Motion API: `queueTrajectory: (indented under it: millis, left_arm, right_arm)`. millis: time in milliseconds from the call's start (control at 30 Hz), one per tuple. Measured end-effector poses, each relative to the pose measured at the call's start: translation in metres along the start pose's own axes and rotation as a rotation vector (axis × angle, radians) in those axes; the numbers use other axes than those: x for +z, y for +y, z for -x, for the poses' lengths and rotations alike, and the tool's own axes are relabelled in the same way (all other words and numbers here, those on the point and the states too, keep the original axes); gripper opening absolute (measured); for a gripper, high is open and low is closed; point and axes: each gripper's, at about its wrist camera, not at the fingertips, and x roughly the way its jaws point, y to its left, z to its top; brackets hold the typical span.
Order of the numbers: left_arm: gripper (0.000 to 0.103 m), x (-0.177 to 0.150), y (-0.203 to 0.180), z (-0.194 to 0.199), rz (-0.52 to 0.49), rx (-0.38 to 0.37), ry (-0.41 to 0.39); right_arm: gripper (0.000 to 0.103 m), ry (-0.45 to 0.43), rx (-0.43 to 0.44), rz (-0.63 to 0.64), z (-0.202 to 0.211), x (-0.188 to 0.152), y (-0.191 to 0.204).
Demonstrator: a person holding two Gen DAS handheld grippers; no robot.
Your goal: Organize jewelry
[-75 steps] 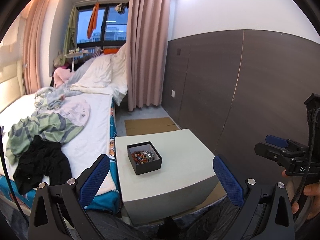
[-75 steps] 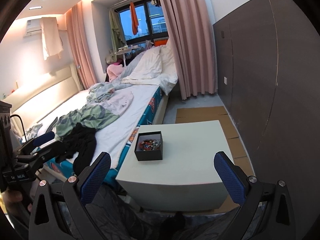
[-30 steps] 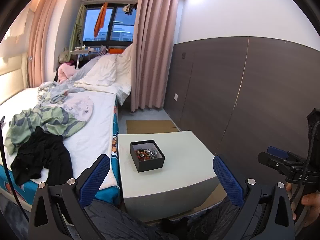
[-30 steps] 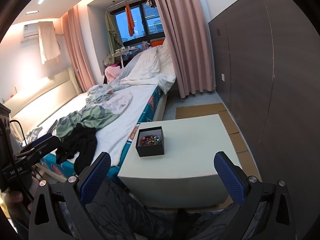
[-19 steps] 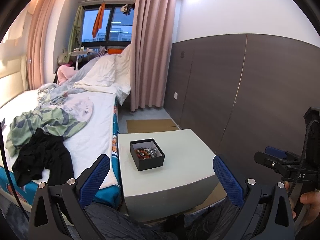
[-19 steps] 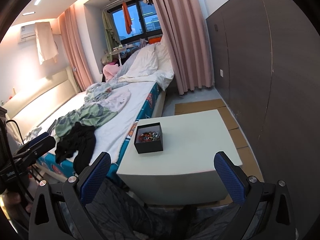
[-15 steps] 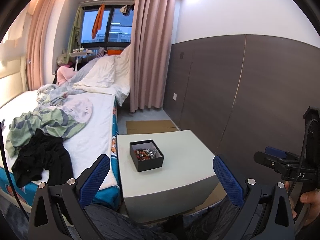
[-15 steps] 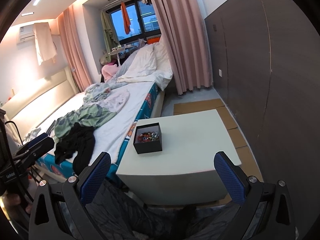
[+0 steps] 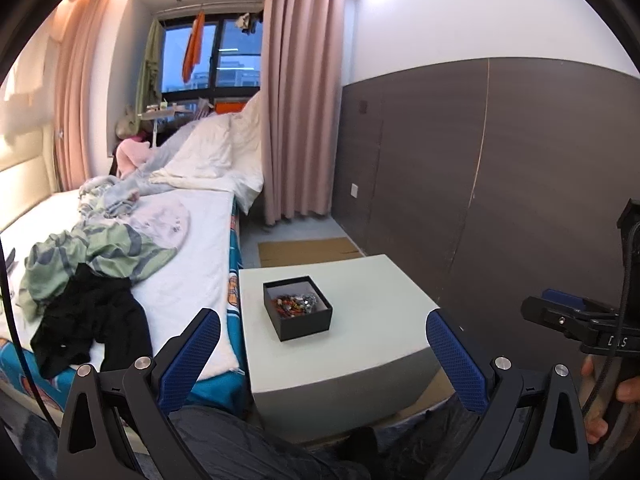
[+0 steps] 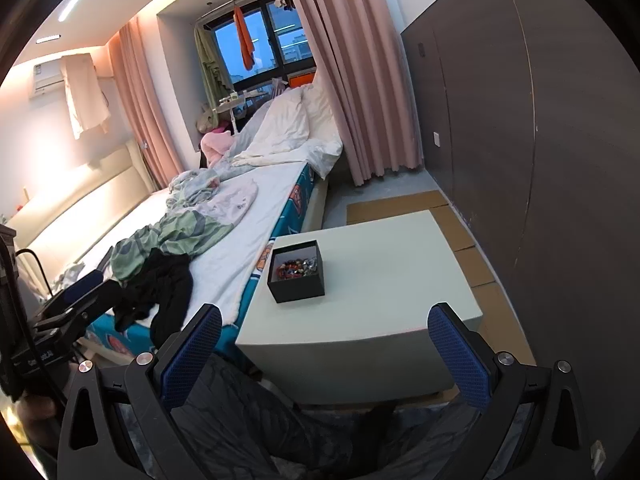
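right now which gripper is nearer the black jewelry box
Left, slightly. The left gripper faces the black box almost head-on; the right gripper sits farther off to its right.

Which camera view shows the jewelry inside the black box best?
The right wrist view: the jewelry appears slightly larger there and most of the pile is visible inside the black box. In the left wrist view the jewelry is also visible, but smaller.
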Motion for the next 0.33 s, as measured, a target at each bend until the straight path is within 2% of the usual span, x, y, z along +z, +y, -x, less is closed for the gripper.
queueTrajectory:
  millis: [333]
  left_arm:
    - [0.102,-0.0040,-0.0050,-0.0039,-0.005,-0.020,0.014]
  right_arm:
    - [0.103,0.007,-0.012,-0.007,-0.0019,-0.0047,-0.0039]
